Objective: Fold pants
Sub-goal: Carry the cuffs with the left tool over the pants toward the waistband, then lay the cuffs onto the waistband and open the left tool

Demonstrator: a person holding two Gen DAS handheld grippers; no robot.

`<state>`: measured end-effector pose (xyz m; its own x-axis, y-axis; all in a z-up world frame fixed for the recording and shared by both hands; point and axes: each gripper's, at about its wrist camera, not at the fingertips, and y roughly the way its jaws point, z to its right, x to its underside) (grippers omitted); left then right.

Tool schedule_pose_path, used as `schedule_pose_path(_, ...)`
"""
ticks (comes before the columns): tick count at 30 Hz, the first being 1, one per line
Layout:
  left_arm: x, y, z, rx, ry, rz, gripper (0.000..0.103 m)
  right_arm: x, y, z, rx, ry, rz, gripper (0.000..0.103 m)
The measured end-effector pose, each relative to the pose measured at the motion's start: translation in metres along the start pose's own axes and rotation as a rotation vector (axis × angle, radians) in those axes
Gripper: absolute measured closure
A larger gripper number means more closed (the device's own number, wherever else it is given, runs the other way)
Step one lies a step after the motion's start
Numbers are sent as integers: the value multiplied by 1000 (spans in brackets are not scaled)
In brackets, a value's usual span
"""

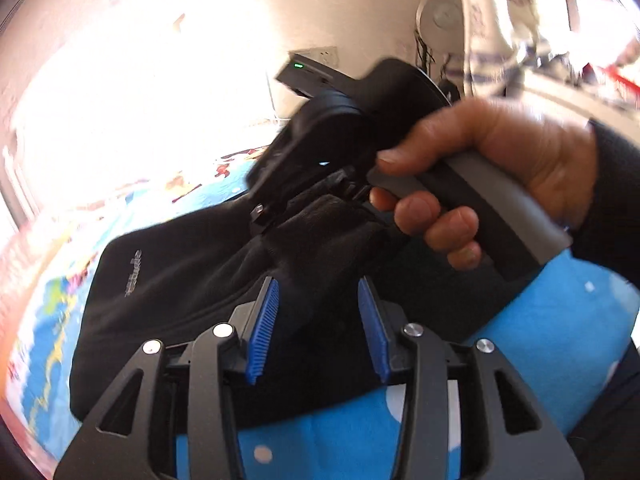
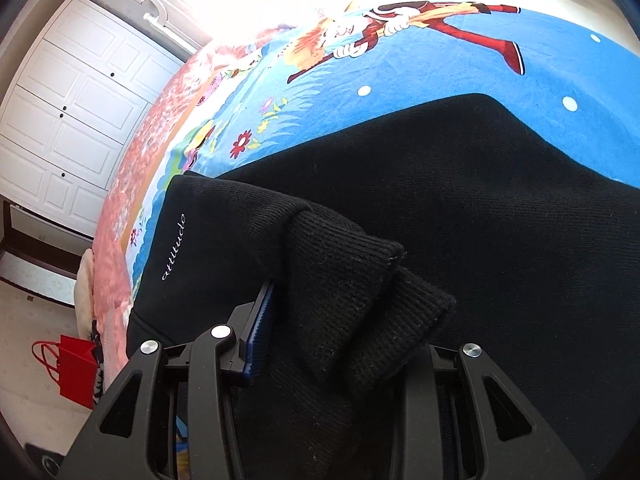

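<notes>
Black pants (image 2: 500,208) lie folded on a blue cartoon bedspread (image 2: 440,64), with the word "attitude" on the upper layer. Two ribbed cuffs (image 2: 352,280) fill the space between the jaws of my right gripper (image 2: 340,320). Its left blue pad (image 2: 262,320) lies against the knit and the right pad is hidden under the cloth. In the left wrist view a hand (image 1: 492,168) holds the right gripper (image 1: 276,216), which pinches a raised bit of the pants (image 1: 180,280). My left gripper (image 1: 319,328) hangs over the black cloth, both blue pads (image 1: 262,328) bare and apart.
The bedspread (image 1: 340,444) reaches to the bed's left edge. White wardrobe doors (image 2: 72,120) and a red bag (image 2: 76,368) on the floor stand beyond it. A fan (image 1: 440,16) and a wall socket (image 1: 322,54) are behind the bed.
</notes>
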<state>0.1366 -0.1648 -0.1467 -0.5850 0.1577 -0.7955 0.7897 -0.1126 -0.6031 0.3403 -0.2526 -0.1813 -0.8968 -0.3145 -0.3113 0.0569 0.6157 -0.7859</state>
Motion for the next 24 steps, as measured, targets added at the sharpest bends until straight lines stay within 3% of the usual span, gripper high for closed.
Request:
schedule_pose_path(2, 13, -37, -39, -18, -171, 55, 63, 2, -13, -7, 66, -19, 36, 43)
schedule_pose_path(3, 21, -51, -63, -20, -257, 69, 63, 4, -21, -11, 117, -36, 71, 43)
schedule_pose_path(4, 30, -62, -83, -30, -330, 70, 70, 5, -29, -16, 143, -58, 95, 42)
schedule_pose_path(5, 38, -69, -102, -63, -385, 63, 84, 7, -36, -21, 157, -73, 117, 38)
schedule_pose_path(6, 43, -72, -119, -95, -424, 50, 88, 9, -43, -27, 188, -88, 146, 32)
schedule_pose_path(9, 51, -78, -156, -135, -509, 58, 90, 23, -60, -59, 318, -194, 246, 17)
schedule_pose_path(11, 43, -78, -159, -114, -511, 84, 91, 37, -69, -81, 391, -263, 329, 17)
schedule_pose_path(13, 28, -45, -148, -72, -475, 68, 91, 51, -75, -97, 485, -273, 409, 17)
schedule_pose_path(14, 28, -25, -140, -50, -486, 9, 89, 56, -75, -102, 498, -272, 435, 17)
schedule_pose_path(16, 45, 17, -141, -75, -554, -173, 101, 66, -70, -111, 483, -277, 452, 17)
schedule_pose_path(17, 54, 18, -140, -67, -574, -142, 100, 72, -70, -113, 477, -277, 445, 17)
schedule_pose_path(22, 65, 18, -143, -54, -575, -147, 100, 96, -40, -128, 380, -299, 385, 16)
schedule_pose_path(24, 61, 13, -147, -22, -616, -142, 91, 99, -17, -124, 431, -299, 316, 17)
